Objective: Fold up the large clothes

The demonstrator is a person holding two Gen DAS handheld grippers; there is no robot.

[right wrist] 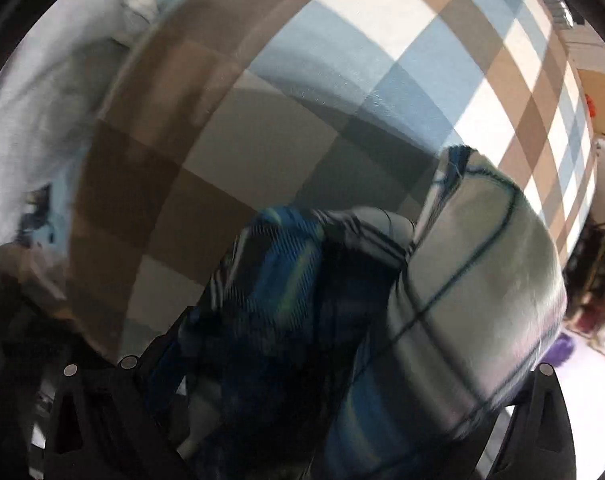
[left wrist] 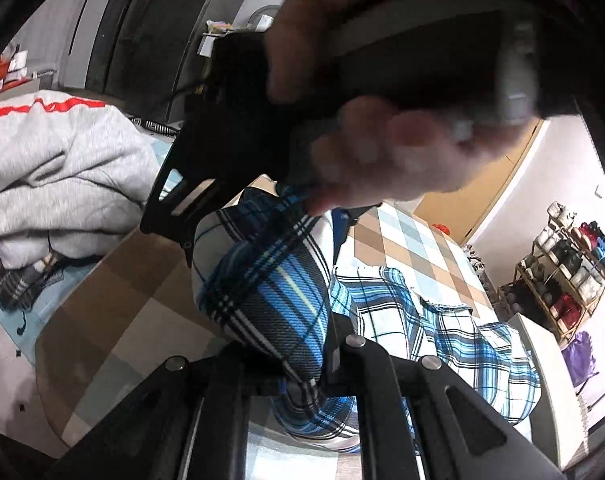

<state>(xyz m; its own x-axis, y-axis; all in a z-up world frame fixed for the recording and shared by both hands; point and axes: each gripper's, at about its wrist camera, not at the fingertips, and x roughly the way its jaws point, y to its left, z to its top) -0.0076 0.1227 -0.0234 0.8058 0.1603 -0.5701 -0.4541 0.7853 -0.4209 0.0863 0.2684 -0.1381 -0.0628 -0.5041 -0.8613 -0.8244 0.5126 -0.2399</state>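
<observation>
A blue, white and black plaid shirt hangs lifted over a checkered bed cover. My left gripper is shut on a bunched fold of it at the bottom of the left wrist view. The rest of the shirt lies spread on the cover to the right. My right gripper, held by a hand, shows above it in the left wrist view. In the right wrist view my right gripper has the shirt bunched between its wide-apart fingers; the view is blurred.
A grey sweatshirt with red print lies heaped at the left on the bed. A shoe rack stands against the white wall at the right. A wooden door is behind the bed.
</observation>
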